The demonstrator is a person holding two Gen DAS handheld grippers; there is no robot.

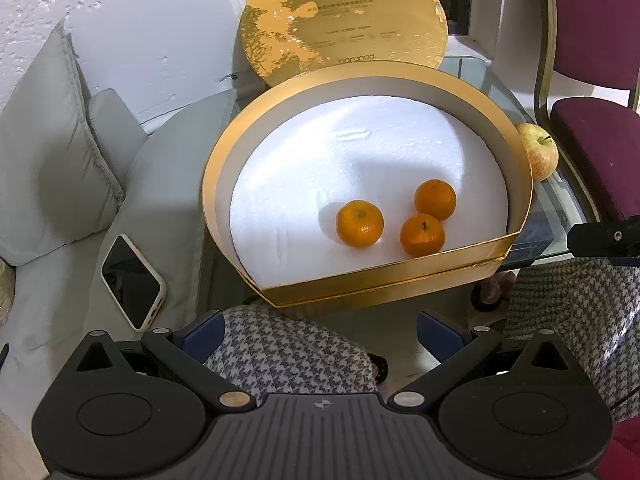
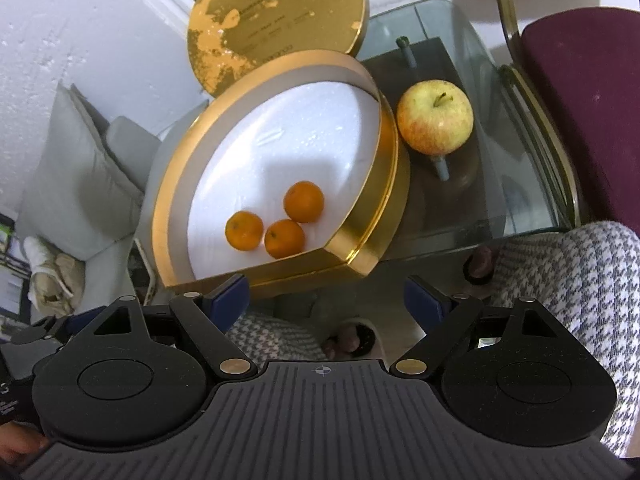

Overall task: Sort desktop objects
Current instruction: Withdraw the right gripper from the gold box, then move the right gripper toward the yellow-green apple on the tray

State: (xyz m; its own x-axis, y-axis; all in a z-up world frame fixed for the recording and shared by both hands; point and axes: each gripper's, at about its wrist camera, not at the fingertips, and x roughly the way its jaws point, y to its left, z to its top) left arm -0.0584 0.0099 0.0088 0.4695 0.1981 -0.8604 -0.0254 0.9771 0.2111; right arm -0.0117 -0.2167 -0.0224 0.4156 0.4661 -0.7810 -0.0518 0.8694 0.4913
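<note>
Left hand-held gripper [image 1: 320,332]: blue-padded fingers spread wide apart, nothing between them. It hangs short of the near edge of the gold box [image 1: 400,276], above a lap in houndstooth fabric [image 1: 292,352].

Right hand-held gripper [image 2: 326,300]: fingers likewise well apart, empty. It sits just off the box's flat near wall, with the same houndstooth fabric below and to the right.

Gold box on the glass desk [image 2: 460,216]: round with one straight side, open, lined with a white foam base [image 1: 320,168]. Three mandarins [image 1: 422,234] lie on the foam near the straight side, towards the box's right half. In the left wrist view, two of them look to be touching or nearly so, and the third lies just apart to the left.

Apple [image 2: 435,117], yellow-red, stem up, stands on the glass desk outside the box, just beside its right wall. Left wrist view shows only part of it, past the box rim.

Gold lid [image 1: 344,16], round, worn in patches, stands tilted behind the box against the white wall.

Left of the desk: a grey cushioned seat with a pillow [image 1: 52,152], a phone [image 1: 132,282] lying face up on it. Right of the desk: a maroon chair [image 2: 592,92] with a brass-coloured frame.
</note>
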